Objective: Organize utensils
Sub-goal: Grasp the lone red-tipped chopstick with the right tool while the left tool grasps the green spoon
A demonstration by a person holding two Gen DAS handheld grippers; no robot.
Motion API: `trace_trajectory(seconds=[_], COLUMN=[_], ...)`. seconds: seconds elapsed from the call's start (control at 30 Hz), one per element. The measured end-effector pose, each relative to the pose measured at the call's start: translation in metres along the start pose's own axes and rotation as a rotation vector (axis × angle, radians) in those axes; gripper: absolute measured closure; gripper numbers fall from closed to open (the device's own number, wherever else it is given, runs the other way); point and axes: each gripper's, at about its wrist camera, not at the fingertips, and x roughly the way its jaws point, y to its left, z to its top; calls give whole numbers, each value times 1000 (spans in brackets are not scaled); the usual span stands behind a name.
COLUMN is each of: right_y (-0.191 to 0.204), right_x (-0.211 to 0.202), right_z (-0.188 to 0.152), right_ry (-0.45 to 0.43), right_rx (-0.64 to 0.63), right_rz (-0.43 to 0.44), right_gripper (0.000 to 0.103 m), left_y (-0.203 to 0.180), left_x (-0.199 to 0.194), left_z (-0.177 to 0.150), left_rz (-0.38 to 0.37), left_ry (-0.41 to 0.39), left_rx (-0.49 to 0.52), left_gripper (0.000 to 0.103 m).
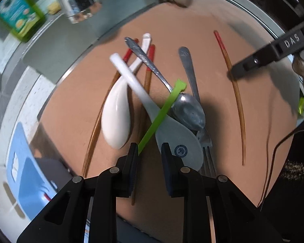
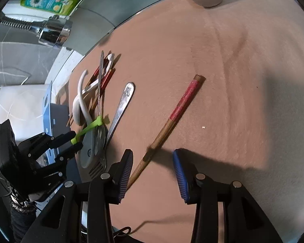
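Both grippers point steeply down at a tan mat [image 2: 223,64] spread beside a steel sink [image 1: 75,46]. The left gripper [image 1: 150,151] hangs over the near end of a heap of utensils, its jaws a little apart; the tip of a thin green stick [image 1: 162,113] lies against the inner face of its left finger [image 1: 132,162], while the other finger stands clear, so nothing is clamped. That green stick slants up across a white ceramic spoon [image 1: 152,105] and a metal spoon [image 1: 187,111], with a second white spoon [image 1: 116,117], a fork [image 1: 206,141] and red-topped chopsticks [image 1: 150,60] tangled beneath and beside them. The right gripper [image 2: 153,168] is lowered over a single chopstick [image 2: 172,119] lying alone on the mat, well apart from the heap. Its blue-padded jaws are spread wider, with the chopstick's plain wooden end running between them close to the left pad [image 2: 125,172], the other pad not touching it.
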Motion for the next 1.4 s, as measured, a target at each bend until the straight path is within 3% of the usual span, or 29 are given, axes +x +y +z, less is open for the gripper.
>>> trace_trajectory(seconds=[0.27, 0.37, 0.43, 0.67, 0.77, 0.83, 1.1, 1.4], right_y=[16, 21, 25, 44, 50, 49, 26, 19], right_x=[11, 15, 18, 26, 27, 27, 23, 14], right_z=[2, 2, 3, 2, 0, 0, 1, -2], right_ry=[-34, -45, -52, -73, -85, -91, -88, -98], right_rx=[48, 60, 64, -5, -41, -54, 7, 35], right_rz=[-45, -66, -82, -184, -228, -247, -138, -101], right_gripper=[64, 62, 61, 61, 71, 86, 90, 96], left_y=[2, 2, 4, 11, 16, 19, 21, 25], left_x=[12, 14, 13, 7, 5, 2, -6, -19], left_z=[9, 11, 14, 9, 7, 4, -7, -27], left_rz=[-26, -45, -55, -80, -106, -130, -156, -230], left_ry=[3, -4, -13, -43, -60, -74, -115, -177], left_rx=[70, 79, 71, 6, -53, -87, -205, -360], left_gripper=[81, 86, 91, 93, 94, 95, 97, 98])
